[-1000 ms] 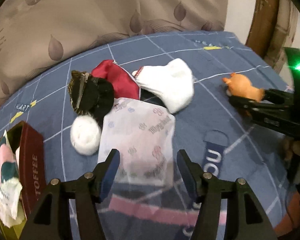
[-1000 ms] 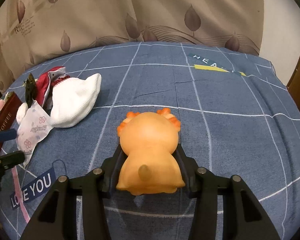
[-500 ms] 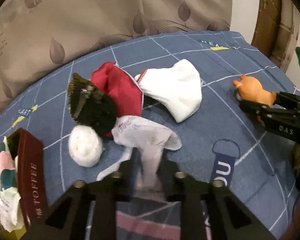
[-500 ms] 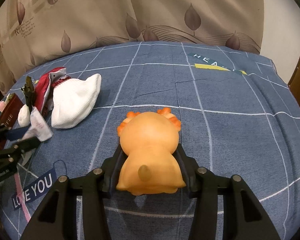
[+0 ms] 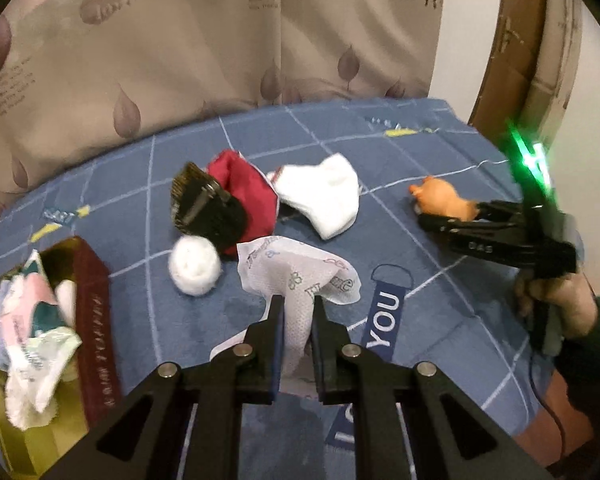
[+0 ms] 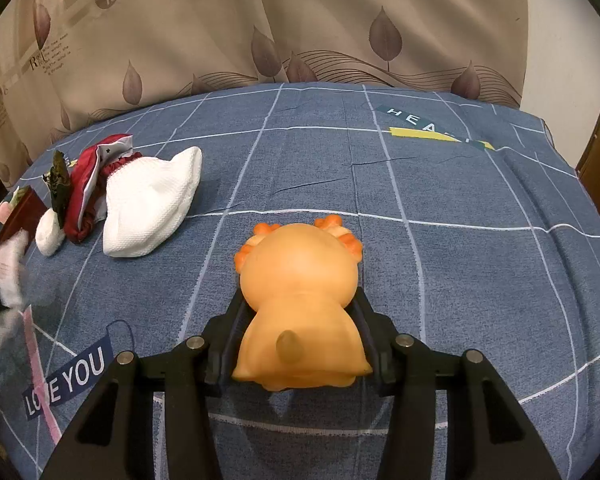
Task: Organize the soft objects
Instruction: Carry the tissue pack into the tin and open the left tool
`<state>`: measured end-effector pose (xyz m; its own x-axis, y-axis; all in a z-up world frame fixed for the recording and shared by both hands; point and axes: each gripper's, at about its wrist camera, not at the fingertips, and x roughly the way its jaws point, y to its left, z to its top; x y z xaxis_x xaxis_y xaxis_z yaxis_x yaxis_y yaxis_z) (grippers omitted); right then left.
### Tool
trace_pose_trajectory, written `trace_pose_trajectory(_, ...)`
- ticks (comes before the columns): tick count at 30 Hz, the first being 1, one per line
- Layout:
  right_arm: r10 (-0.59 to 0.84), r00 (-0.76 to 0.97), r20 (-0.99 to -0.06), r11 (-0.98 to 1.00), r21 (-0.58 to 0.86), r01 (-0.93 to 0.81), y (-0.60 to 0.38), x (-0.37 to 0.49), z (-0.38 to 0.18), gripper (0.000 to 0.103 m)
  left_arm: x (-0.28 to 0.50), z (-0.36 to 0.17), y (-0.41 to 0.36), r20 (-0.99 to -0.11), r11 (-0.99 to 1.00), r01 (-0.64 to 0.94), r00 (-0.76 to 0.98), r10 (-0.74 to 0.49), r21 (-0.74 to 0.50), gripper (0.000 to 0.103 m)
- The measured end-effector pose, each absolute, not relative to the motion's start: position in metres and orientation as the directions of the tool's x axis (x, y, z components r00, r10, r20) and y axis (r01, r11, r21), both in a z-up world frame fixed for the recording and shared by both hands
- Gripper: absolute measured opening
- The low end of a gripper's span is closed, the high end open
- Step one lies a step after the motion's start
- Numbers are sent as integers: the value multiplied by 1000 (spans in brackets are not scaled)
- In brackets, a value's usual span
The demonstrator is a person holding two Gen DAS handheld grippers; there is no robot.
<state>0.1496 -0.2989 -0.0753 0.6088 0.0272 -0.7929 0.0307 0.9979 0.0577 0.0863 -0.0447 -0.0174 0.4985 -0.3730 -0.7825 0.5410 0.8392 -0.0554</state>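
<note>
A: Bed surface: blue grid-printed sheet (image 6: 440,184), beige leaf-patterned curtain (image 6: 300,20) behind. Holdings?

B: Item 1: left gripper (image 5: 298,312), jaws clamped on a thin white printed cloth sheet (image 5: 296,276), which is lifted and drooping off the bed. Item 2: right gripper (image 6: 300,320), jaws closed around an orange soft-rubber animal toy (image 6: 300,280), held low over the sheet, near the bed's right side.

A: Loose stock?

B: One white knitted sock (image 5: 324,196), one red fabric pouch (image 5: 244,196), one black-and-gold hair clip (image 5: 204,208) lying on the pouch, one white fluffy pom-pom (image 5: 194,268); all clustered mid-bed, touching or just beside one another. Receptacle: dark red open box (image 5: 96,320) at far left, already holding crumpled cloths.

A: Handling note for the cloth?

B: Judged step: carry to the box. Keep the pinch firm, lift high enough that the hanging tail clears the box rim, release only once the bulk is inside, else it may drape over the wall.
</note>
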Motion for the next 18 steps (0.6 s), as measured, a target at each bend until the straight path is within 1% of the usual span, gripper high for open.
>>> trace_pose_trajectory(8, 24, 608, -793, 998, 54, 31, -299, 149, -76, 47, 76, 16, 5, -755, 884, 468, 572, -322, -23, 12)
trace_pose_trajectory(18, 20, 607, -795, 998, 47, 29, -299, 150, -76, 47, 81, 27, 94, -751, 963, 266, 645, -139, 51, 12)
